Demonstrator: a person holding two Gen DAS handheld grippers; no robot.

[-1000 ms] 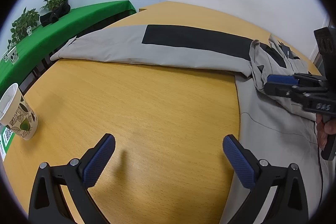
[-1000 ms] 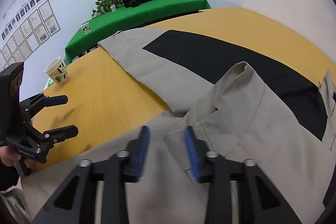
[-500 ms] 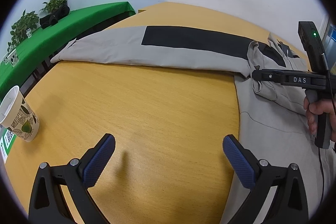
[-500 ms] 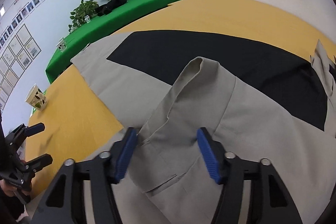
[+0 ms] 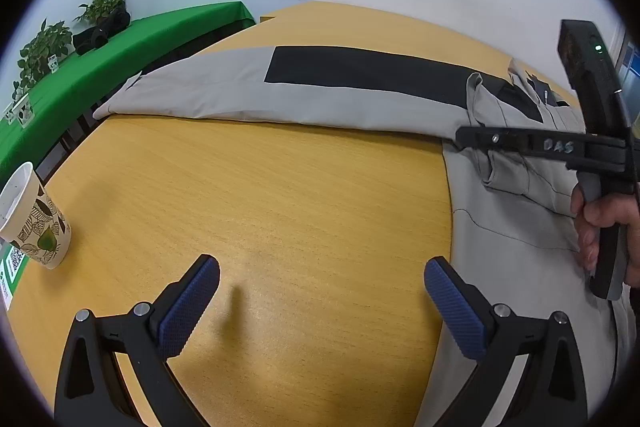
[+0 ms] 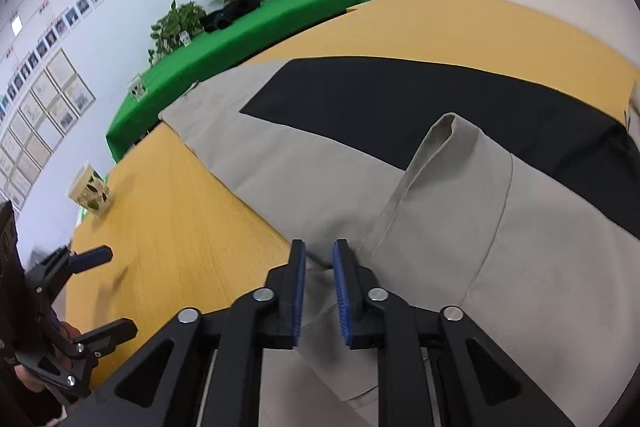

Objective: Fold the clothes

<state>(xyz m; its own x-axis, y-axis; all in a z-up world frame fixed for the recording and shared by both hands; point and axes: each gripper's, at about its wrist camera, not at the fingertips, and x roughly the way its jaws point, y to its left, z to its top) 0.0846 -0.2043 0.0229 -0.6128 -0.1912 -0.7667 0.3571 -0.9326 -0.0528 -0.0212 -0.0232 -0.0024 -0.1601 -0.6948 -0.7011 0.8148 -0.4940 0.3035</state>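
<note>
Khaki trousers with a black panel (image 5: pixel 200 95) lie stretched across the yellow table (image 5: pixel 260 195); in the right wrist view the trousers (image 6: pixel 320 167) fill the middle. A khaki flap (image 6: pixel 452 187) is folded up over the black panel. My right gripper (image 6: pixel 319 287) sits low at the flap's near edge with its jaws closing. Cloth lies in the narrow gap between the pads, which still stand apart. From the left wrist view the right gripper (image 5: pixel 464 141) shows side-on over the trousers, held by a hand (image 5: pixel 608 223). My left gripper (image 5: pixel 322 287) hangs wide open over bare wood with nothing between its fingers.
A patterned paper cup (image 5: pixel 32 219) stands at the table's left edge. A green-covered side table (image 5: pixel 120 43) with potted plants (image 5: pixel 44 47) runs along the wall behind. Framed pictures (image 6: pixel 44 107) hang on the left wall. Bare wood lies between the cup and the trousers.
My right gripper has slid to the flap's near left edge and dropped a little, and its jaws have narrowed from wide apart to a thin gap. The left gripper has stayed put.
</note>
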